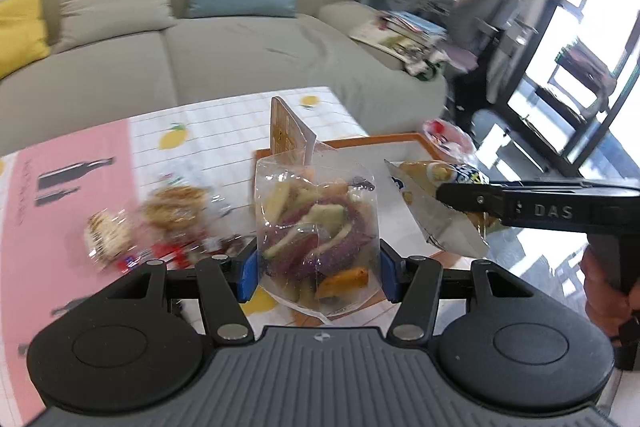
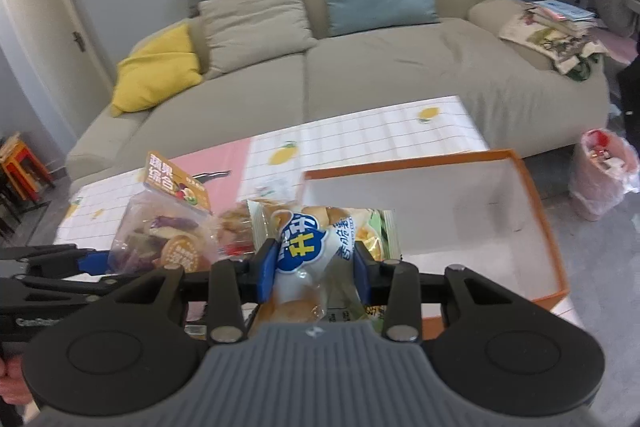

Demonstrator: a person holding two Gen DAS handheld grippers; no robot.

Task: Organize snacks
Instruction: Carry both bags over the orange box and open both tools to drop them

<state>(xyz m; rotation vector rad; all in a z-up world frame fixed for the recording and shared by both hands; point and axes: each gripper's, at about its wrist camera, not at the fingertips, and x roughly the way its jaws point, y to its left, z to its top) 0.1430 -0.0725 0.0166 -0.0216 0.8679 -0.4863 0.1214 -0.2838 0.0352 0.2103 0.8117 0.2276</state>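
Snacks lifted for boxing: left gripper (image 1: pixel 318 269) fingers pinch veggie chips bag (image 1: pixel 318 227), right gripper (image 2: pixel 316 269) fingers pinch puff bag (image 2: pixel 316 247), orange box (image 2: pixel 540 195) lower right.

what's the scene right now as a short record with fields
left gripper: shut on a clear bag of mixed fruit and vegetable chips
right gripper: shut on a white and blue snack bag
box: orange rim, white inside, open, nothing seen inside it
table: lemon-print cloth, pink mat at one end
loose snacks: still lying on the table, blurred
background: beige sofa with cushions
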